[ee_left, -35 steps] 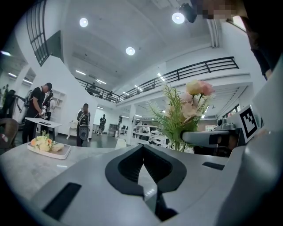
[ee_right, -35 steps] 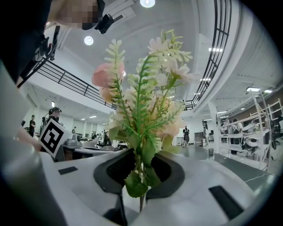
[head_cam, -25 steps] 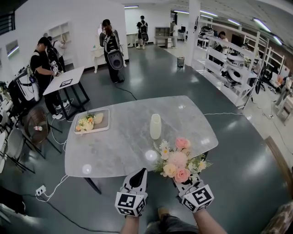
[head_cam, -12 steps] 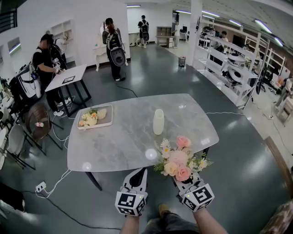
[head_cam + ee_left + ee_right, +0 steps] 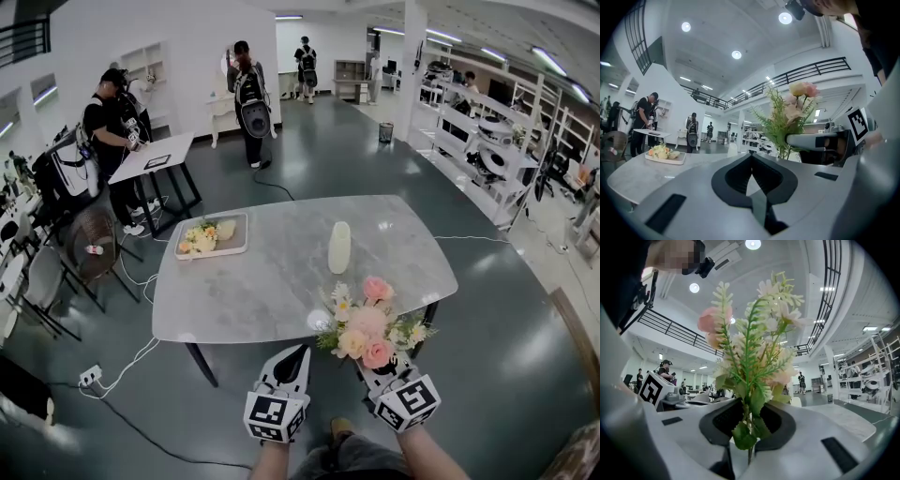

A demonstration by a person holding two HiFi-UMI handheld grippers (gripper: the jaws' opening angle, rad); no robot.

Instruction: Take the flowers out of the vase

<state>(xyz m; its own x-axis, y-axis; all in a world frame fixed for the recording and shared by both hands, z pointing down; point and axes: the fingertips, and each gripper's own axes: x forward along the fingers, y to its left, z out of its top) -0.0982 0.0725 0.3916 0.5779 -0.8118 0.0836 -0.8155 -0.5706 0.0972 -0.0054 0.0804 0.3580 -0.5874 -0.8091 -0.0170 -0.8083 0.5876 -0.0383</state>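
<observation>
Pink, cream & white artificial flower bunch (image 5: 367, 328) is clamped by its stems in the right gripper (image 5: 749, 427), well short of the tall cream vase (image 5: 339, 247) ahead; left gripper (image 5: 751, 157), alongside, is closed on nothing; bunch could be tipped/dropped if swung fast, stems being thin.

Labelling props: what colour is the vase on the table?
Pale cream vase, clearest in the head view.

Grey marble table (image 5: 255, 289) on glossy dark floor (image 5: 314, 150).
</observation>
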